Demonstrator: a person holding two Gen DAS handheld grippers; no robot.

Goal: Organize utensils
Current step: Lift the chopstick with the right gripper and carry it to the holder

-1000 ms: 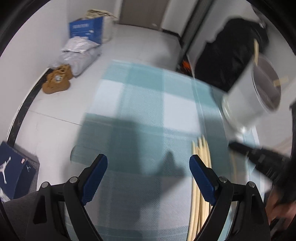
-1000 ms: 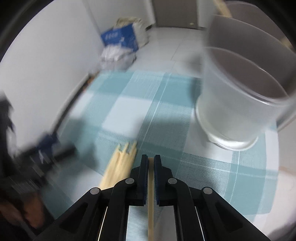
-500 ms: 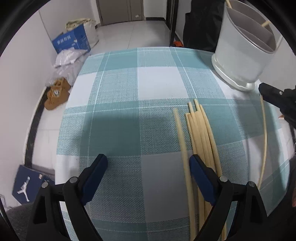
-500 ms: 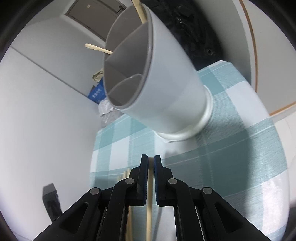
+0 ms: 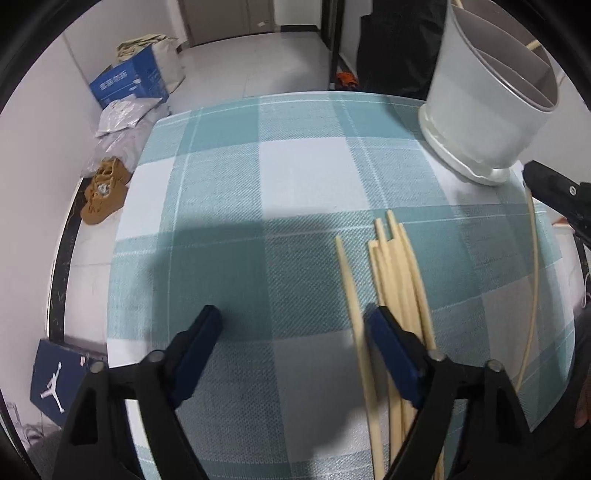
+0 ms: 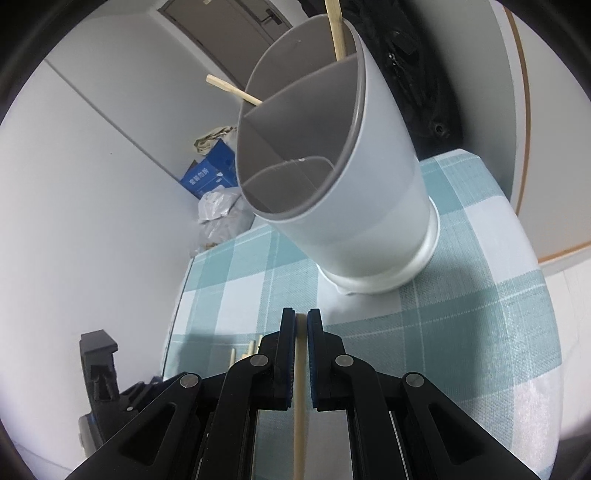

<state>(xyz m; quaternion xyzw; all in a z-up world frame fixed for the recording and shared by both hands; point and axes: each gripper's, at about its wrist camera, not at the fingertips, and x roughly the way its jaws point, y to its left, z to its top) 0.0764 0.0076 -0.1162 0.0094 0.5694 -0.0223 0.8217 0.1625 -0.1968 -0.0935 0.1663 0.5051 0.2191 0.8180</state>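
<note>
Left hand-held gripper (image 5: 291,332) narrowed, empty; right hand-held gripper (image 6: 301,325) clamps chopstick (image 6: 300,406), lower end cut off.

The worktop (image 5: 295,177) wears a teal and white checked cloth, shadowed across the middle of the left wrist view. Beyond it a pale tiled floor (image 5: 258,55) runs to a grey door (image 5: 229,16) at the top of the frame. At the upper left a blue cardboard box (image 5: 125,83) sits against the white wall (image 5: 33,122), with grey plastic bags (image 5: 122,122) and a pair of tan shoes (image 5: 103,195) below it. A dark blue shoebox (image 5: 55,384) lies at the lower left. Something black (image 5: 395,48) stands at the upper right.
</note>
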